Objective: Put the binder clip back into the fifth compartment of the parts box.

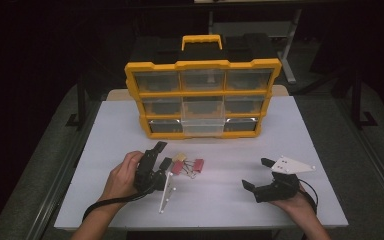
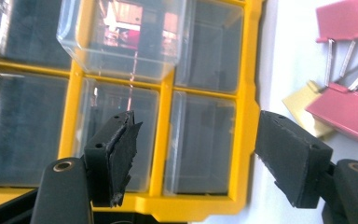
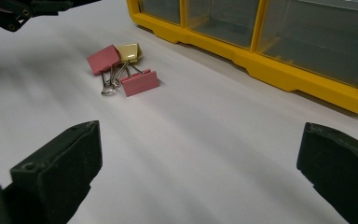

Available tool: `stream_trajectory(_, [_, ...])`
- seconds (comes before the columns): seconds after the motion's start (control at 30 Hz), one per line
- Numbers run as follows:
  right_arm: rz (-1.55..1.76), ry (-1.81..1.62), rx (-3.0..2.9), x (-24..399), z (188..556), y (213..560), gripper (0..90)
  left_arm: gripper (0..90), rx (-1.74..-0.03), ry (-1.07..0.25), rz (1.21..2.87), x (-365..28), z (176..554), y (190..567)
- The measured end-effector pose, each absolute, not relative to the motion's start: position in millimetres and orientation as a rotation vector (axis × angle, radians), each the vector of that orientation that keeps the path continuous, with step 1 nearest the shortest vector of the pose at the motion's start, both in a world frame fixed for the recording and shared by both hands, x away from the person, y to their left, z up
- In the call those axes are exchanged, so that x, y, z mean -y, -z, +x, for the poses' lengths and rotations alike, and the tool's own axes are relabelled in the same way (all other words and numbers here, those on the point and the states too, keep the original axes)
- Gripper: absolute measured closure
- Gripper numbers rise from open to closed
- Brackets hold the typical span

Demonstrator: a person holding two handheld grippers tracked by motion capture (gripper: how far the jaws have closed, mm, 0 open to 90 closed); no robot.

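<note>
binder clips (image 1: 189, 164) just beside open left gripper (image 1: 162, 154), untouched

A white table (image 1: 230, 200) carries everything here, its top plain and matte. Toward the far edge stands a yellow-framed drawer cabinet (image 1: 203, 99) with clear drawers in three rows, its black-and-yellow handle on top; the middle drawer of the bottom row (image 1: 203, 127) juts out a little over the tabletop. In front of it, nearer the person, lies a small cluster of binder clips (image 1: 189, 164), two pink and one pale yellow, touching one another.
</note>
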State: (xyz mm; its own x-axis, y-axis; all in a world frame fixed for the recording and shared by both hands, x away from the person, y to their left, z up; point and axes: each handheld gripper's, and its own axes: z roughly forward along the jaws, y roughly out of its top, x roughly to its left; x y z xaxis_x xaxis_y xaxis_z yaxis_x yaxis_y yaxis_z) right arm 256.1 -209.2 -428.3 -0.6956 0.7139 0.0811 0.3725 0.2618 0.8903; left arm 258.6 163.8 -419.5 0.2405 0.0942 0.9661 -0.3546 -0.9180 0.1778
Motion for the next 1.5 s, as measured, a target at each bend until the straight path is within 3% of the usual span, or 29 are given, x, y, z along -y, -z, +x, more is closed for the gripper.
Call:
stream_trajectory(0.37, [0.972, -1.399, -2.211, 208, 254, 427, 0.0, 26.3, 0.211, -1.703, 2.193, -176, 251, 433])
stream_trajectory(0.77, [0.960, -1.398, -2.211, 205, 254, 426, 0.0, 14.3, 0.178, -1.624, 2.219, -185, 250, 438])
stream_trajectory(1.2, [0.959, -1.413, -2.213, 206, 260, 427, 0.0, 13.8, 0.141, -1.637, 2.206, -187, 249, 436])
stream_trajectory(1.5, [0.967, -1.417, -2.198, 207, 260, 425, 0.0, 0.0, 0.074, -1.620, 2.202, -190, 252, 440])
